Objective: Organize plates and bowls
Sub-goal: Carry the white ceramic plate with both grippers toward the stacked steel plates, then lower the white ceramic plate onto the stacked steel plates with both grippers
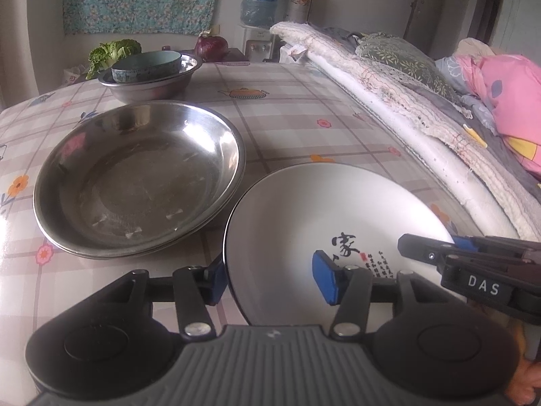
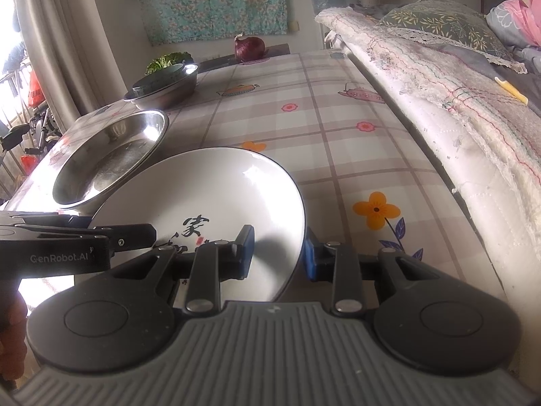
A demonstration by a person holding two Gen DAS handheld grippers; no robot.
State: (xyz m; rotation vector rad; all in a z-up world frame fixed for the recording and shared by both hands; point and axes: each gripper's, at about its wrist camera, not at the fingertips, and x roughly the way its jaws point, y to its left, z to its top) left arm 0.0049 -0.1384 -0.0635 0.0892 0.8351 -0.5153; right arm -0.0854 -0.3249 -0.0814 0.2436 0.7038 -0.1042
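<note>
We see two steel plates (image 1: 138,176) already nested at centre left. Our right gripper (image 2: 275,253) pinches the white plate (image 1: 324,216) at lower centre, unstacked; left gripper (image 1: 270,279) straddles its rim, spread.

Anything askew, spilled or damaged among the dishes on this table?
Nothing spilled or broken. The white plate sits tilted, its left edge over the rim of the steel plates, with the left gripper and right gripper straddling its rim.

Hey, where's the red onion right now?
The red onion sits at the far end of the table, behind and right of the stacked bowls, near the leafy greens.
</note>
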